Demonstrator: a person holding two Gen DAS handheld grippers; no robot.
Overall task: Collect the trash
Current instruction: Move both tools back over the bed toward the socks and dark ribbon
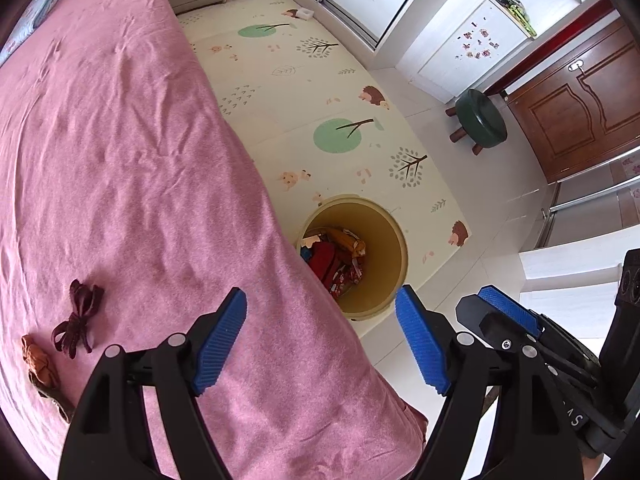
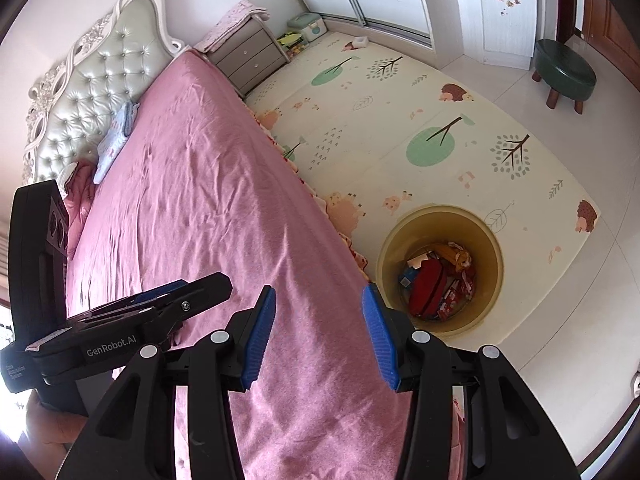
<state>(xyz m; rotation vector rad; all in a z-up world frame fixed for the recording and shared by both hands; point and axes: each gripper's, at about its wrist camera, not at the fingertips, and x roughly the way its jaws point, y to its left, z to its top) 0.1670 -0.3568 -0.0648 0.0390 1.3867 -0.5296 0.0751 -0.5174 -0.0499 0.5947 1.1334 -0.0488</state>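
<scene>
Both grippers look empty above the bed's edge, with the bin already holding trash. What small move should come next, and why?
Probably swing the left gripper back over the pink bed toward the dark red ribbon and the orange-brown scrap beside it. Both still lie on the cover, nothing sits between either gripper's blue pads, and the yellow bin stands on the floor alongside.

Wide-open left gripper (image 1: 320, 340) hangs over the pink bedspread (image 1: 120, 160) edge beside a round yellow bin (image 1: 394, 256) holding wrappers, perhaps (image 1: 340, 264).

Both wrist views look steeply down, sharing bed (image 1: 120, 160) and bin (image 2: 440, 268).
</scene>
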